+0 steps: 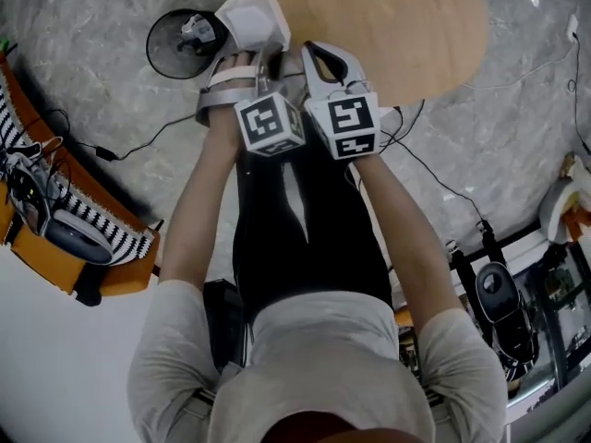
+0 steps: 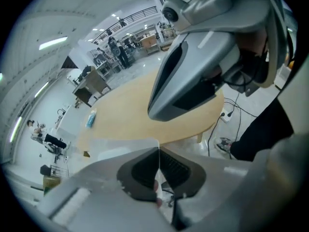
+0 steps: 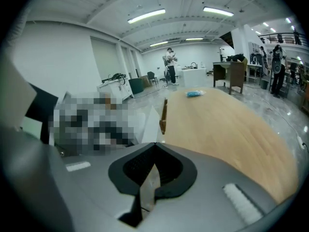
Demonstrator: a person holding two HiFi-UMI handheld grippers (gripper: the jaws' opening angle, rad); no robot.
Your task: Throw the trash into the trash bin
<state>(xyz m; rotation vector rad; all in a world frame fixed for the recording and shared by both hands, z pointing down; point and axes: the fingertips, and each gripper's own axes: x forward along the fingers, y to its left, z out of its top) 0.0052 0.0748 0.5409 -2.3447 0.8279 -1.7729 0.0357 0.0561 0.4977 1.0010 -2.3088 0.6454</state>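
A black round trash bin (image 1: pixel 183 44) stands on the floor left of the wooden table (image 1: pixel 388 26), with some trash inside it. My left gripper (image 1: pixel 249 55) is shut on a white, partly see-through piece of trash (image 1: pixel 251 15) that hangs just right of the bin's rim. In the left gripper view the jaws meet at the left gripper (image 2: pixel 158 151), and the pale trash sheet (image 2: pixel 116 148) lies across them. My right gripper (image 1: pixel 319 55) sits right beside the left one, over the table's edge. Seen in its own view, the right gripper (image 3: pixel 155 145) is shut with nothing in it.
A small blue item (image 3: pixel 195 94) lies far out on the table. Cables (image 1: pixel 434 178) run over the grey floor to the right. An orange shelf with striped cloth (image 1: pixel 83 229) stands at the left, and equipment (image 1: pixel 503 303) at the right. People stand far off in the hall.
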